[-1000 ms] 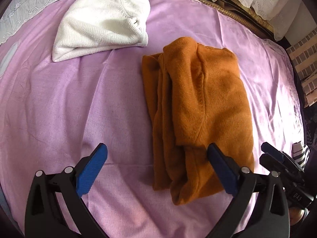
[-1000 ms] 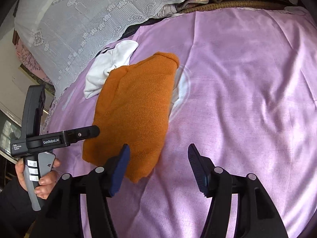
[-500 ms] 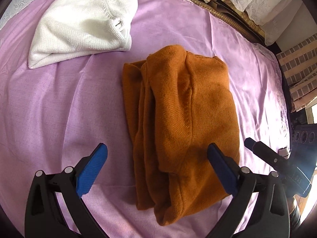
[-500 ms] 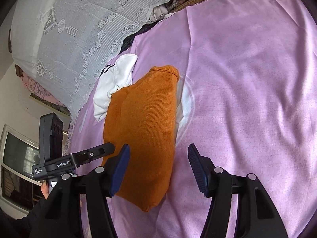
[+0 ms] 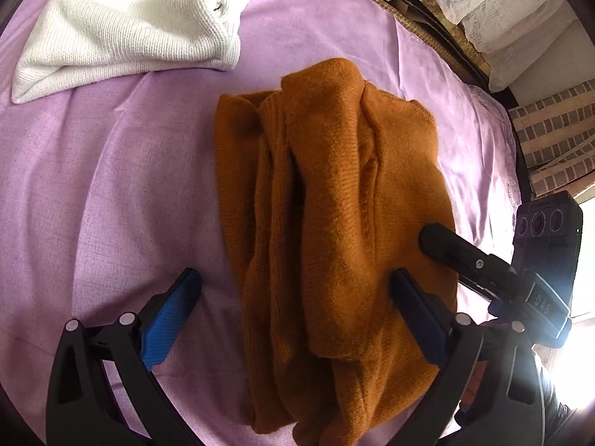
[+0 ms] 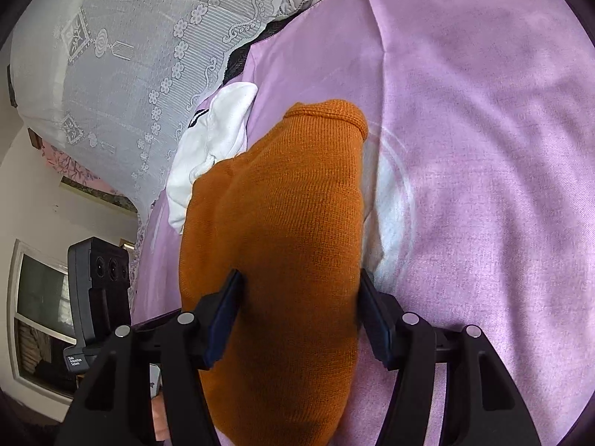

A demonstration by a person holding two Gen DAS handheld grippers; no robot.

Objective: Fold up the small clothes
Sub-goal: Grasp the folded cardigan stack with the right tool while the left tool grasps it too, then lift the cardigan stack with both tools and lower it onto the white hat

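Note:
An orange knitted garment (image 5: 334, 223), folded lengthwise, lies on the purple sheet (image 5: 111, 204). My left gripper (image 5: 293, 304) is open, its fingers either side of the garment's near end. My right gripper (image 6: 297, 308) is open too, its blue pads straddling the same orange garment (image 6: 282, 230) from the other side. The right gripper's finger (image 5: 457, 249) shows in the left wrist view, resting at the garment's right edge.
A folded white knit garment (image 5: 126, 29) lies at the far left; it also shows in the right wrist view (image 6: 212, 141). White lace cloth (image 6: 122, 67) hangs beyond the sheet. A striped cushion (image 5: 554, 133) sits at the right.
Both grippers have moved in toward the orange garment; its near end now lies between each pair of open fingers. The garment itself has not moved.

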